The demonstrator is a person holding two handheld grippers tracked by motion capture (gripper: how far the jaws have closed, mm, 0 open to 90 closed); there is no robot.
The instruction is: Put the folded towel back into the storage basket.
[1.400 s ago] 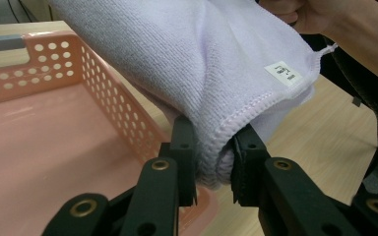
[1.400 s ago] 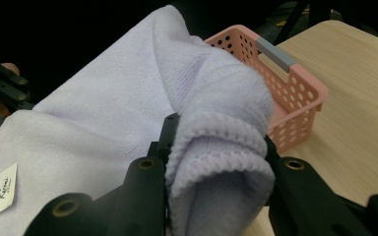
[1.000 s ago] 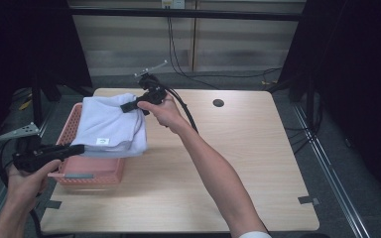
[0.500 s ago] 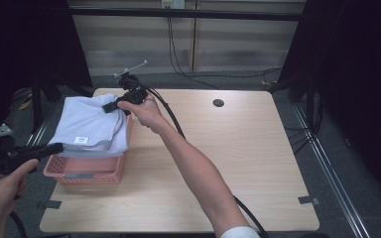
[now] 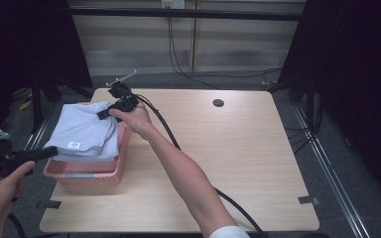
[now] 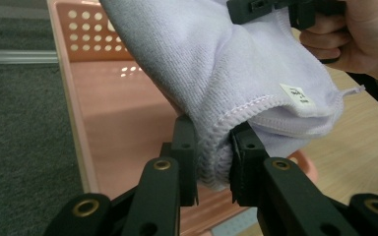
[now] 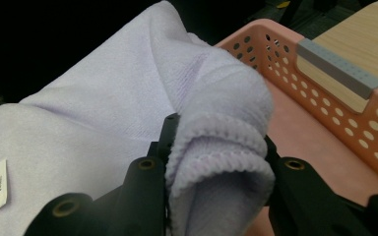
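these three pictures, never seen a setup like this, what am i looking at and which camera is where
There is no robot here: a person sits at a wooden table and holds a hand tool with two black jaws, a gripper, in each hand. The wide picture comes from a camera fixed above the table, looking down; the forearms enter from the bottom. There you see the left gripper and the right gripper. The other two pictures come from small cameras riding on the grippers, looking along their jaws.

On the table's left side stands a pink basket with holes in its walls. A folded pale lilac towel with a small white label is held over it. The left gripper is clamped on one folded edge, the right gripper on another.
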